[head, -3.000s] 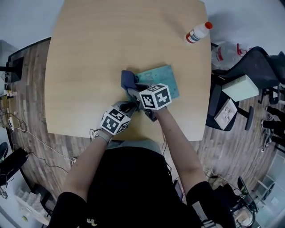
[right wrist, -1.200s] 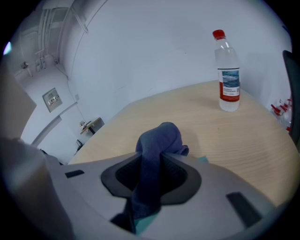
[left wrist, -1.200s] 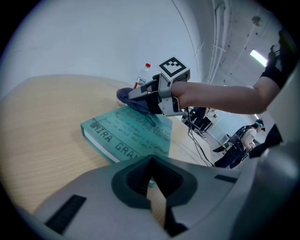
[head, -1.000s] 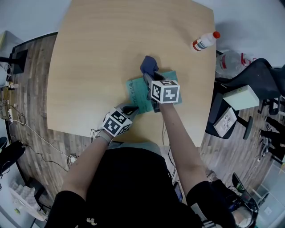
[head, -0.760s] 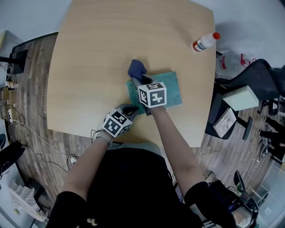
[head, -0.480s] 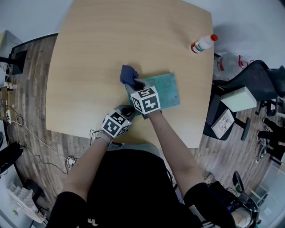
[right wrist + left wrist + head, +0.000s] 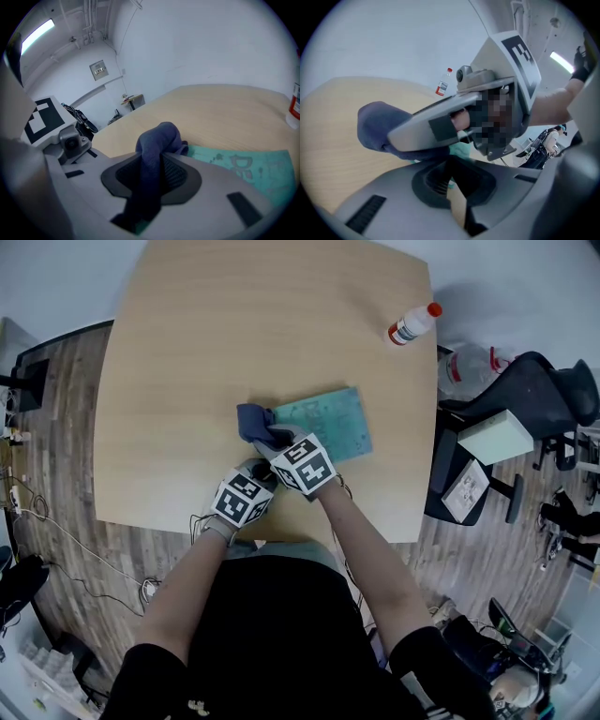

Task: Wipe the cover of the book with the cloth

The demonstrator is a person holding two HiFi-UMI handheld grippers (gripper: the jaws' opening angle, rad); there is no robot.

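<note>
A teal book (image 7: 328, 420) lies flat on the wooden table (image 7: 234, 324). My right gripper (image 7: 272, 437) is shut on a dark blue cloth (image 7: 251, 418), which rests bunched at the book's left end. In the right gripper view the cloth (image 7: 157, 138) runs up between the jaws, with the book's cover (image 7: 243, 166) beyond it. My left gripper (image 7: 260, 468) sits at the book's near-left corner, its jaws closed to a narrow gap with a teal sliver of the book (image 7: 461, 151) in them. The cloth (image 7: 375, 126) hangs just ahead of it.
A white bottle with a red cap (image 7: 412, 324) lies near the table's far right corner. A black office chair (image 7: 525, 390) and a pale box stand off the table's right edge. The table's near edge runs just behind both grippers.
Over the last second my right gripper has dragged the cloth from the book's far edge leftward and nearer, to the book's left end. The left gripper has stayed at the near-left corner.
</note>
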